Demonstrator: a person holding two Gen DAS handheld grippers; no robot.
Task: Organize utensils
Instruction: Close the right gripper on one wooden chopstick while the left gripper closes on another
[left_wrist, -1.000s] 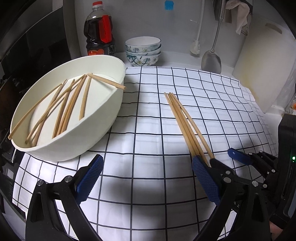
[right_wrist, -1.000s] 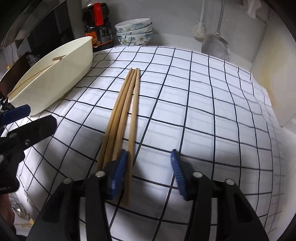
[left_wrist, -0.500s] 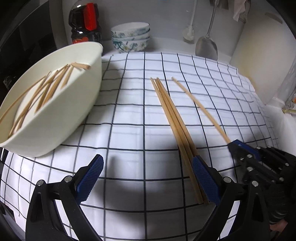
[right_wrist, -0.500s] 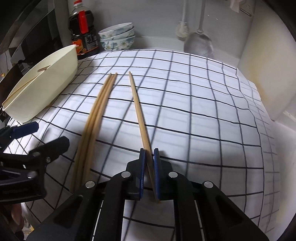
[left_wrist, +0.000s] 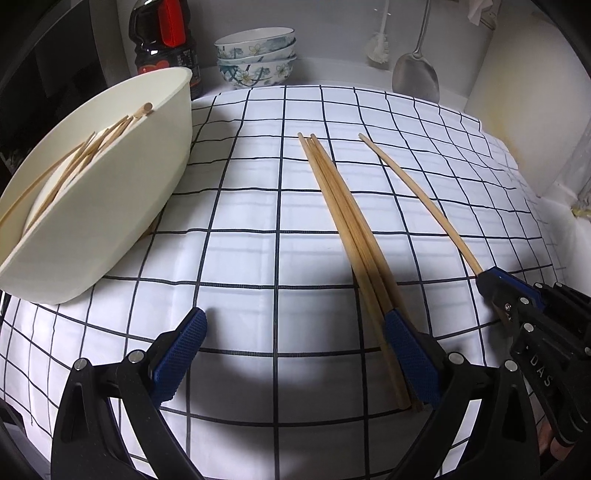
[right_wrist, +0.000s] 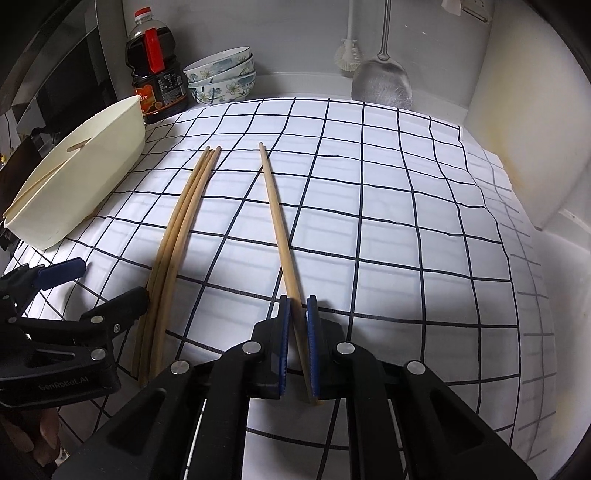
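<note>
**Mei:** Covering the counter was a white checked cloth (right_wrist: 388, 206), and behind it stood a dark bottle (right_wrist: 155, 62), stacked bowls (right_wrist: 221, 79) and a hanging metal spatula (right_wrist: 382, 79). How far was the sorting?

**Tomas:** I judged it as not yet half done. The cream basin (left_wrist: 110, 206) at the left edge of the cloth held many chopsticks (left_wrist: 88, 147) that lay mixed. On the cloth, only a bundle of three chopsticks (left_wrist: 343, 218) lay side by side, touching each other.

**Mei:** And the single chopstick (right_wrist: 277, 221)?

**Tomas:** It lay just to the right of the bundle, apart from it and a little spread from it at the far end. The right gripper (right_wrist: 296, 325) was clamped on its near end, with both blue pads pressing the wood. The far tip seemed to rest on the cloth, but I could not be sure.

**Mei:** What about the other hand?

**Tomas:** The left gripper (left_wrist: 295, 354) stood wide apart and held nothing. It pointed steeply down, low over the cloth, and its right finger was beside the near end of the bundle, possibly touching it. The right gripper also pointed steeply down, near the left one.
</note>
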